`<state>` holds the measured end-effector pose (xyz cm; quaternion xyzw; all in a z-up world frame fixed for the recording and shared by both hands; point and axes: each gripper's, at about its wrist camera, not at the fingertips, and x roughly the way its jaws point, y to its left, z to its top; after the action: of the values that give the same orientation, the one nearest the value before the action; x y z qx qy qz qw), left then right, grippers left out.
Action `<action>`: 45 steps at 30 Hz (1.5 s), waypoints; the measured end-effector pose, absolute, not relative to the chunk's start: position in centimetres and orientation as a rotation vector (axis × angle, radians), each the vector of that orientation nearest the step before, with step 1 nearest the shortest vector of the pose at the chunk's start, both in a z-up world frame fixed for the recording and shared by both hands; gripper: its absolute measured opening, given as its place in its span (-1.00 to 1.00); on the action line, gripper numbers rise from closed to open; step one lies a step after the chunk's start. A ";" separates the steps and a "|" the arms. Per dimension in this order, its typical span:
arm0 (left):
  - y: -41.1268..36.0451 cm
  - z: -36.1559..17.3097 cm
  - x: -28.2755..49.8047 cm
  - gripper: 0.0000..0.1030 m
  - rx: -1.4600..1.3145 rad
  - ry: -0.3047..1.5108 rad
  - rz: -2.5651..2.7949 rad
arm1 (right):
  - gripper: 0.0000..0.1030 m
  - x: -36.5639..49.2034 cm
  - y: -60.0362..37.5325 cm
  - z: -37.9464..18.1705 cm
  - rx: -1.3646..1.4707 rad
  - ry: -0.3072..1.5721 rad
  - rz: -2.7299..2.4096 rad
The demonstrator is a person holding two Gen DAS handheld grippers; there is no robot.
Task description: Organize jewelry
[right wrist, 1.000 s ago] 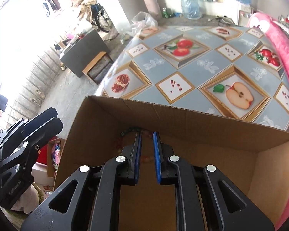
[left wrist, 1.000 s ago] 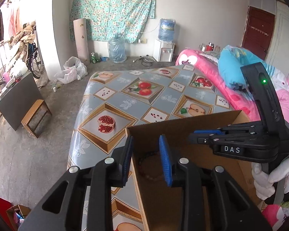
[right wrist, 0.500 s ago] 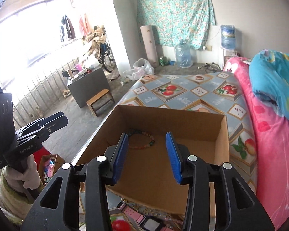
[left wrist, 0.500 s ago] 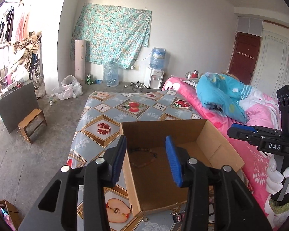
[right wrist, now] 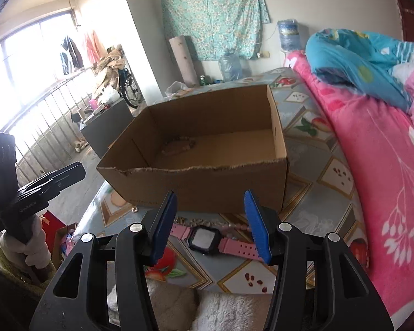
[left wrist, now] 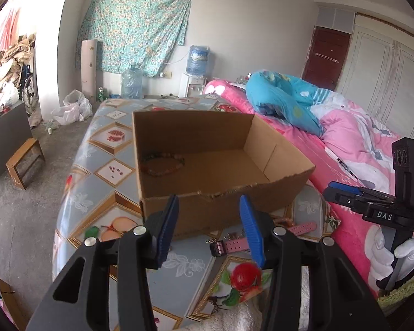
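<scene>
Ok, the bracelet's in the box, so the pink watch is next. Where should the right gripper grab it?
Probably the pink watch at its dark square case, coming from above with the right gripper, one finger on each long edge. It lies flat on the tablecloth, face up, in front of the cardboard box; the limp straps would sag.

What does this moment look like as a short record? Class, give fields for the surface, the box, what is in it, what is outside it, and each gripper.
surface: fruit-print cloth
box: open cardboard box on the cloth
in box: bead bracelet on the floor, by the left wall
outside box: pink watch in front of the box, flat on the cloth
left gripper: open, empty, jaws just opening
right gripper: open, empty, jaws just opening, above the watch
</scene>
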<state>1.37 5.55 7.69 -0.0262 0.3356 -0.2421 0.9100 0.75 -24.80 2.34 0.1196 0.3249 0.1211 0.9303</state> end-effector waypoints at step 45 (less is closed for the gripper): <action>-0.2 -3.2 6.6 -0.14 -0.199 1.066 -0.561 | -0.14 3.9 -21.3 -6.7 0.171 0.803 0.298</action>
<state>6.57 -0.24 -3.23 -0.0936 0.5005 -0.2635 0.8193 3.87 -21.29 -6.75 0.0830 0.3888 0.1445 0.9061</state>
